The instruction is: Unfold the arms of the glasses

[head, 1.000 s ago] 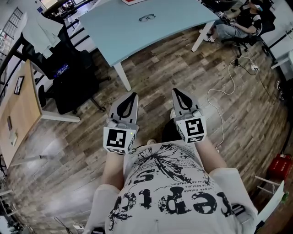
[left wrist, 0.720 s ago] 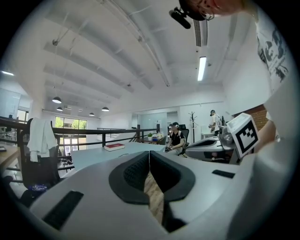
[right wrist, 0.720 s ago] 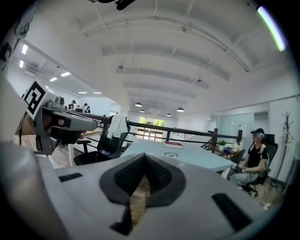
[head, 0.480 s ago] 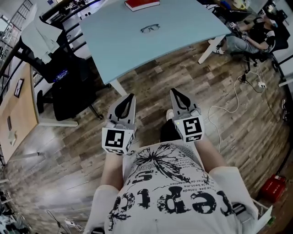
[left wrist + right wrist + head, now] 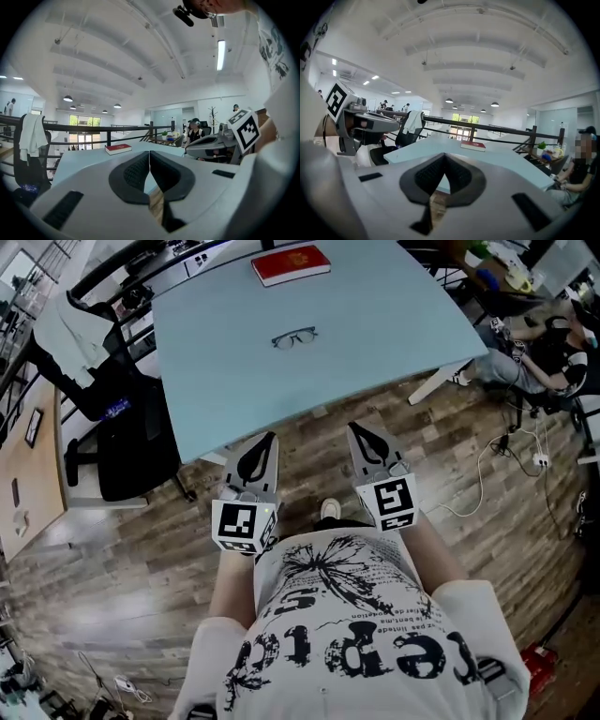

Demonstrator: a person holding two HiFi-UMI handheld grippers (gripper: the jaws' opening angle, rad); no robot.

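A pair of dark-framed glasses (image 5: 293, 337) lies near the middle of the light blue table (image 5: 394, 343) in the head view. My left gripper (image 5: 271, 437) and right gripper (image 5: 354, 428) are held side by side over the wood floor, their tips just at the table's near edge. Both are shut with nothing between the jaws. The glasses lie well beyond both tips. In the left gripper view my left gripper (image 5: 149, 153) shows its pads meeting; in the right gripper view my right gripper (image 5: 444, 156) does the same. The glasses do not show in either gripper view.
A red book (image 5: 291, 264) lies at the table's far edge, also visible as the red book (image 5: 118, 148) and red book (image 5: 473, 146). A black chair (image 5: 127, 432) with a white garment (image 5: 64, 329) stands left of the table. A seated person (image 5: 534, 352) and floor cables (image 5: 487, 465) are at right.
Both grippers have travelled forward toward the table, which now fills the upper view; their tips have reached its near edge. The glasses appear closer. Both grippers stay shut.
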